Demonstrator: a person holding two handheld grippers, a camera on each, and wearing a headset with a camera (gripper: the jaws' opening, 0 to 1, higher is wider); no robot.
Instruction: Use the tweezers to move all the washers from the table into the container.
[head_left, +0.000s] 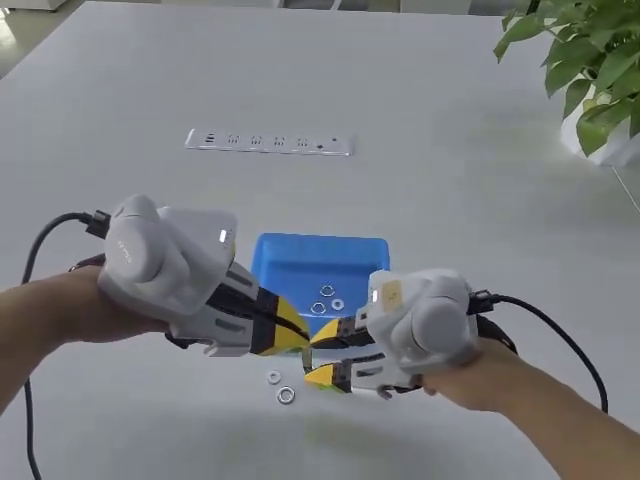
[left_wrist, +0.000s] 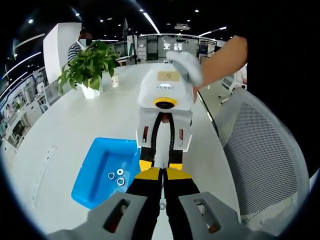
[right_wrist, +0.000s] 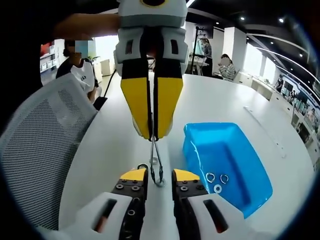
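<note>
Pale grey table (head_left: 450, 180) spreads beneath everything, and the blue container (head_left: 300, 255) sits just beyond the point where the two grippers meet. The left gripper (left_wrist: 163, 172) is clamped on the tweezers (right_wrist: 154, 150), apparently to carry them. Facing it, the right gripper (right_wrist: 159, 175) has its jaws narrowly parted either side of the tweezer legs, probably ready to squeeze them. Two loose washers (head_left: 286, 396) lie just below the tips, one right at the tweezer points. Three more washers (right_wrist: 217, 188) rest inside the container.
</note>
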